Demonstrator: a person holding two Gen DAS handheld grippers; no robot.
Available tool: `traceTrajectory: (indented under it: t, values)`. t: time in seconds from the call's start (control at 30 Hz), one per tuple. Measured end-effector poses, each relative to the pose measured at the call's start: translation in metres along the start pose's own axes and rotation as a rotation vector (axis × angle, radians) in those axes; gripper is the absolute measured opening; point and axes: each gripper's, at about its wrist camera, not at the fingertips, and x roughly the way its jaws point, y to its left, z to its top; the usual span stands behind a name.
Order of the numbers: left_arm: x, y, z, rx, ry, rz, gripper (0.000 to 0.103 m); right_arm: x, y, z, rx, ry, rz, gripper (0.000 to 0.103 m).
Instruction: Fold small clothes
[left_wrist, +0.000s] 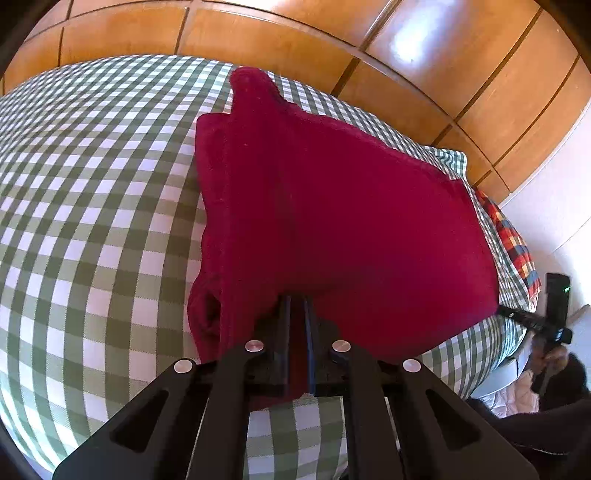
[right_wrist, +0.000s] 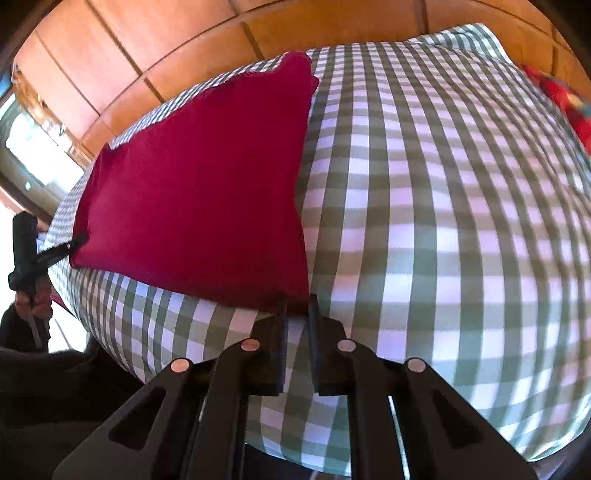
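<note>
So the red garment (left_wrist: 332, 221) lies on the checked bed (left_wrist: 92, 221), left gripper (left_wrist: 297, 332) fingers pinching its near corner, right gripper (right_wrist: 297, 314) fingers closed at the other, probably to stretch it for folding.

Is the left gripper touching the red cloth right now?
Touching. The left wrist view shows the left gripper shut on an edge of the red cloth, red fabric pinched between its fingers.
</note>
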Motion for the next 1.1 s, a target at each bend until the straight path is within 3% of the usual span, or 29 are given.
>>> traceTrajectory:
  t: [0.17, 0.23, 0.37, 0.4, 0.43, 0.5, 0.53, 0.67, 0.77, 1.03, 1.07, 1.1]
  values:
    - [-0.012, -0.006, -0.002, 0.014, -0.012, 0.002, 0.007, -0.017, -0.003, -0.001, -0.025, 0.038, 0.005, 0.010]
    - [-0.021, -0.012, -0.003, 0.000, -0.032, -0.009, 0.007, -0.034, -0.015, 0.013, 0.017, -0.004, 0.021, 0.036]
    - [-0.037, -0.011, 0.008, -0.033, -0.099, -0.039, 0.007, -0.052, -0.022, 0.044, 0.087, -0.123, 0.030, 0.041]
    - [-0.041, -0.010, 0.012, -0.044, -0.115, -0.047, 0.007, -0.050, -0.022, 0.057, 0.104, -0.147, 0.026, 0.047]
    - [-0.043, -0.009, 0.016, -0.051, -0.125, -0.043, 0.012, -0.046, -0.020, 0.068, 0.108, -0.158, 0.017, 0.052]
    - [-0.047, -0.003, 0.026, -0.073, -0.152, 0.005, 0.030, -0.035, -0.017, 0.087, 0.113, -0.168, -0.010, 0.053]
    - [-0.048, -0.001, 0.028, -0.084, -0.160, 0.016, 0.034, -0.026, -0.014, 0.101, 0.122, -0.170, -0.026, 0.053]
    - [-0.047, 0.018, 0.051, -0.156, -0.193, 0.032, 0.034, 0.000, -0.006, 0.136, 0.131, -0.185, -0.097, 0.052]
    - [-0.040, 0.025, 0.068, -0.179, -0.190, 0.017, 0.034, 0.016, -0.007, 0.153, 0.151, -0.177, -0.123, 0.049]
    - [0.006, 0.035, 0.108, -0.227, -0.130, -0.017, 0.034, 0.041, 0.008, 0.165, 0.109, -0.154, -0.145, 0.008]
    - [0.009, 0.033, 0.111, -0.218, -0.127, -0.027, 0.032, 0.040, 0.011, 0.165, 0.104, -0.162, -0.149, 0.008]
    - [0.010, 0.029, 0.113, -0.195, -0.138, -0.025, 0.013, 0.037, 0.012, 0.166, 0.099, -0.178, -0.154, 0.007]
